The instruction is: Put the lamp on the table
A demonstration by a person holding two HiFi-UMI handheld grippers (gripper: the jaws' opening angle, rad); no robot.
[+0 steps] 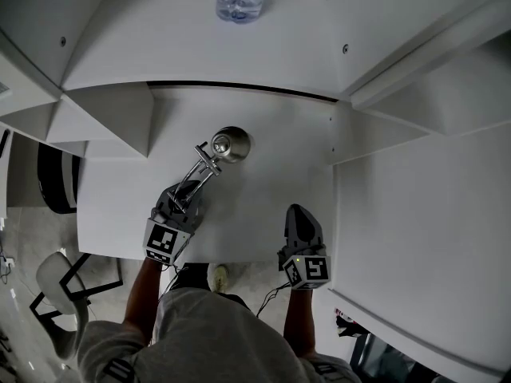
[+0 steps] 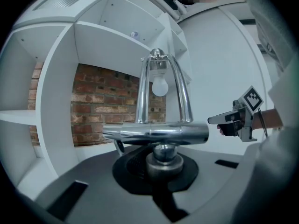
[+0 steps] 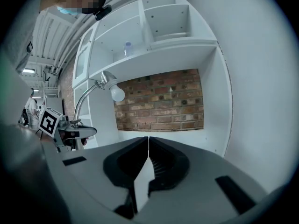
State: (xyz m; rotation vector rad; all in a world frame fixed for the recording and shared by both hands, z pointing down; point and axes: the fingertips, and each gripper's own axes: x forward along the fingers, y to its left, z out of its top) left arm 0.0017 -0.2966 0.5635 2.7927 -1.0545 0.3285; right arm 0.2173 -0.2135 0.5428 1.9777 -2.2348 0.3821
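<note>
One chrome desk lamp (image 1: 206, 164), clamped by its lower fitting in the left gripper (image 1: 184, 196), held over the white table (image 1: 263, 198). Right gripper (image 1: 302, 223): jaws together, empty (free to steady). Handling: lower upright until seated flat, then release. Legible writing: none, square markers only.

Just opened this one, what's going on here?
A person holds a gripper in each hand over a white table. The left gripper is shut on the lower end of a chrome lamp, whose bulb end reaches out over the tabletop. Whether the lamp rests on the table yet is unclear. The right gripper is shut and empty, off to the side.
</note>
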